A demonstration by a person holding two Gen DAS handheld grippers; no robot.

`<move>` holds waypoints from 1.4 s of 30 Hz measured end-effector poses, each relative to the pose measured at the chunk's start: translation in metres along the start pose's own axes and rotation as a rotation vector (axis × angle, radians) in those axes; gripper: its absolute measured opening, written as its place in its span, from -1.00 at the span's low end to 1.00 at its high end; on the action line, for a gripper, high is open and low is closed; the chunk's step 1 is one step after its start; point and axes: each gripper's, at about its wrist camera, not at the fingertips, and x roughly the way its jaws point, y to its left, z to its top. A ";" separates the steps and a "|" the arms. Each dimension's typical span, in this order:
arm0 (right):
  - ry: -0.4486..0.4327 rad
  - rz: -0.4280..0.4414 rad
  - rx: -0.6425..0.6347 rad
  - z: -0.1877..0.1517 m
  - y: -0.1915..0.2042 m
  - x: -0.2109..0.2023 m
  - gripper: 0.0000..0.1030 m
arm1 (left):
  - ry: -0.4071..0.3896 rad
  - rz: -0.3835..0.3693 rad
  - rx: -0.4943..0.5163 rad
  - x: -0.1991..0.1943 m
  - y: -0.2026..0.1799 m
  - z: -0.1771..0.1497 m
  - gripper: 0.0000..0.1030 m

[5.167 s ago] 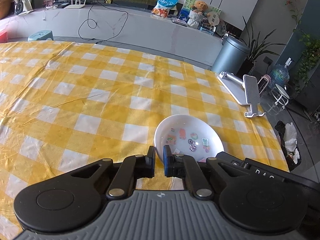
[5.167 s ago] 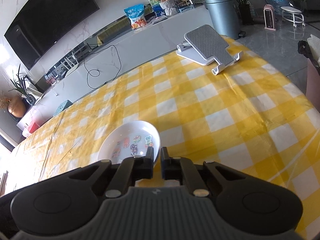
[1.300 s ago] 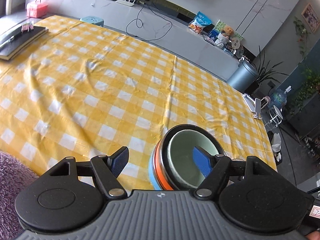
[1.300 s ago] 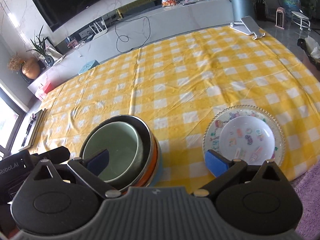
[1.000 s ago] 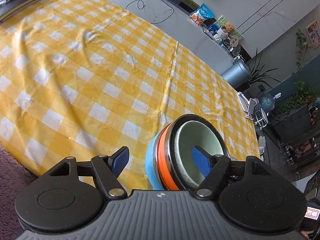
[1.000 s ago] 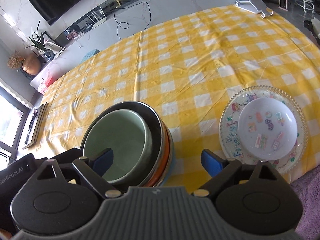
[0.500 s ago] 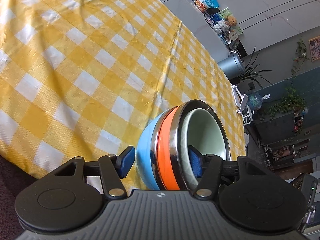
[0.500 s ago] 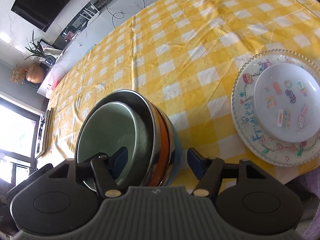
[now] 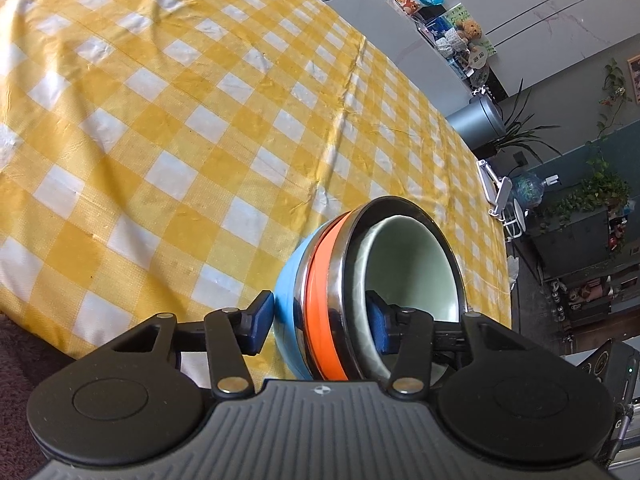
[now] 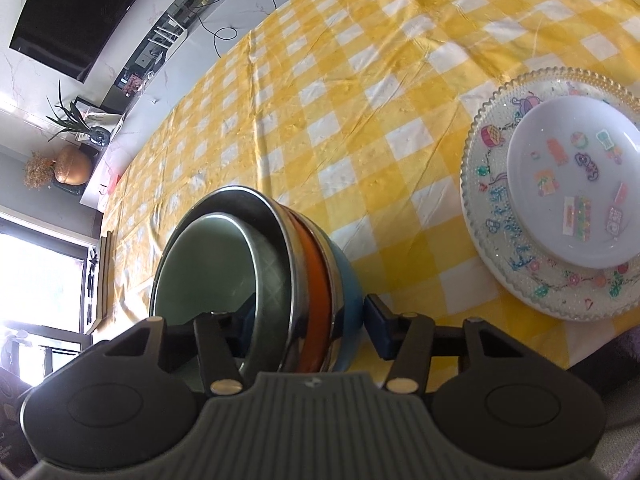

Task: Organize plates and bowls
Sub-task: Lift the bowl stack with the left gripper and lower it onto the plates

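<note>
The stack of nested bowls stood near the front edge of the yellow checked tablecloth, left of the stacked plates. The left gripper and right gripper each straddled the stack's wall, one pad inside the green bowl and one outside. Both jaws had just been closing, clenched on the stack's rim.

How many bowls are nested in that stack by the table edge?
4: a blue bowl outermost, an orange bowl inside it, then a steel bowl, and a pale green bowl innermost. Another could be hidden between them.
</note>
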 end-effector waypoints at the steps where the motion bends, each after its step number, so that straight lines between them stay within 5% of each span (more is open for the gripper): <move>1: -0.001 -0.006 0.001 0.000 0.000 0.000 -0.03 | 0.000 0.010 0.008 0.000 -0.002 0.000 0.07; 7: -0.010 -0.010 0.009 0.000 -0.004 -0.005 -0.23 | 0.003 0.064 0.030 -0.002 -0.014 -0.006 0.06; 15: -0.037 0.013 0.018 0.002 -0.014 -0.028 -0.25 | -0.028 0.091 0.082 -0.009 -0.041 -0.018 -0.01; 27: -0.136 0.061 0.065 0.009 -0.059 -0.086 -0.25 | -0.065 0.041 0.204 -0.005 -0.106 -0.042 -0.06; 42: -0.263 0.056 0.172 0.030 -0.133 -0.148 -0.25 | -0.018 -0.067 0.318 0.036 -0.183 -0.066 -0.11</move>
